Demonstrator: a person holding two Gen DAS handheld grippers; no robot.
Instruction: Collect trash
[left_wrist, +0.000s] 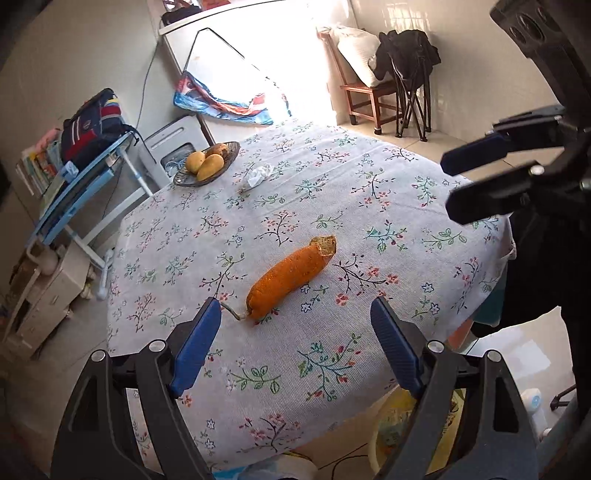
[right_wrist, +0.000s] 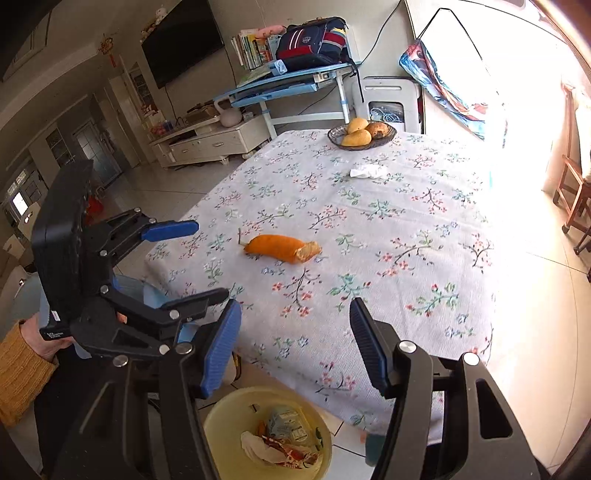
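Lying near the middle of the white floral-print tablecloth (left_wrist: 369, 192): a rough, pebbled orange corn cob with a bitten, crumbly end (left_wrist: 290, 277), long and slightly curved. In the left wrist view, long axis running from 7 o'clock to 1 o'clock, thin pale stem at the 7 o'clock end, gnawed tip toward 1 o'clock. Farther off at 11 o'clock, a crumpled white tissue (left_wrist: 260, 174) beside a dark woven bowl of 3 yellow mangoes (left_wrist: 207, 164).

Left gripper (left_wrist: 295, 314) hovering just short of the cob, ribbed blue pads spread wide, clasping nothing. Right gripper (right_wrist: 295, 317) likewise gaping, nothing between its pads, above the table's near edge. Directly below it, at 6 o'clock, a round pale-yellow plastic bin (right_wrist: 229, 417) holding wrappers and crumpled paper.
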